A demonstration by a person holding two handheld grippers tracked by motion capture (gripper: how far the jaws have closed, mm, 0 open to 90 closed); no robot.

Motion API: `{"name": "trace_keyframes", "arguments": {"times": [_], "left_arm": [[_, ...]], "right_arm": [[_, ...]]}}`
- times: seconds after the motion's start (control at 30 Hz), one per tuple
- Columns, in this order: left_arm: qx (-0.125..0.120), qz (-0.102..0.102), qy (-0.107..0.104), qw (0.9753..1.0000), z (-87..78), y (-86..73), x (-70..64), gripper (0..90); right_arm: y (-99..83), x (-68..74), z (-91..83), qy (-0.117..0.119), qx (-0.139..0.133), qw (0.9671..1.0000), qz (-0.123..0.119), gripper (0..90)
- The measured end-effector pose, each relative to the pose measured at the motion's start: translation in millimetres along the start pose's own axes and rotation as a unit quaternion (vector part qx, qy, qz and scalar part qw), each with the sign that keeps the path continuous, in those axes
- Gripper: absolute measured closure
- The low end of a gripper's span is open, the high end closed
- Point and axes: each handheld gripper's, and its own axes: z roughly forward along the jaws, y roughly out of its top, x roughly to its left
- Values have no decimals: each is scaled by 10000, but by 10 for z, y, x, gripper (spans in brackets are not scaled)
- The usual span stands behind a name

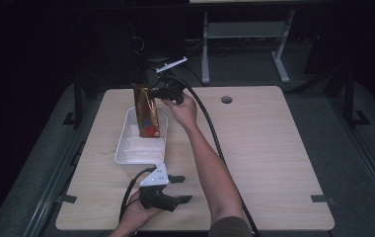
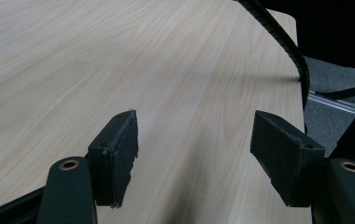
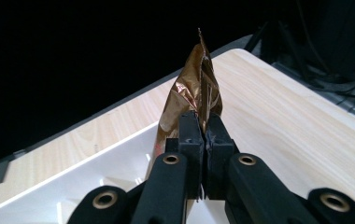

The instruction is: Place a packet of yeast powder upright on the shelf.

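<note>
A shiny gold and red foil packet (image 1: 146,113) hangs upright over the far end of a white tray (image 1: 124,146). My right gripper (image 1: 162,94) is shut on the packet's top edge, and in the right gripper view the crinkled foil packet (image 3: 195,91) rises from between the closed pads (image 3: 190,135). The packet's lower end reaches down into the tray; whether it touches the bottom is unclear. My left gripper (image 1: 181,188) rests near the table's front edge, open, with only bare wood between its pads (image 2: 117,154).
The light wooden table (image 1: 264,148) has a round cable hole (image 1: 226,99) at the back. The right gripper's black cable (image 1: 210,128) runs along the forearm. Dark floor and a grey metal frame (image 1: 244,34) lie beyond the table's far edge.
</note>
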Motion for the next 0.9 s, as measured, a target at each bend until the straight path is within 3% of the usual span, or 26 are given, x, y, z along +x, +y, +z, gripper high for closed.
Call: {"name": "trace_keyframes", "arguments": {"times": [0.37,0.53,0.67,0.77,0.9], "left_arm": [[-6,6,-6,10000,-1,1,-3,314],[-4,-13,-18,10000,-4,2,-2,314],[4,-2,-19,10000,0,1,-4,314],[-9,-11,-15,10000,0,3,-1,313],[1,-12,-15,10000,1,4,2,313]], "right_arm": [[-30,45,62,96,-51,9999,-74,859],[-86,64,119,144,141,9997,-133,836],[-191,33,161,253,213,9994,-55,826],[-284,-38,130,345,98,9991,208,821],[-357,-101,99,415,56,9985,355,821]]}}
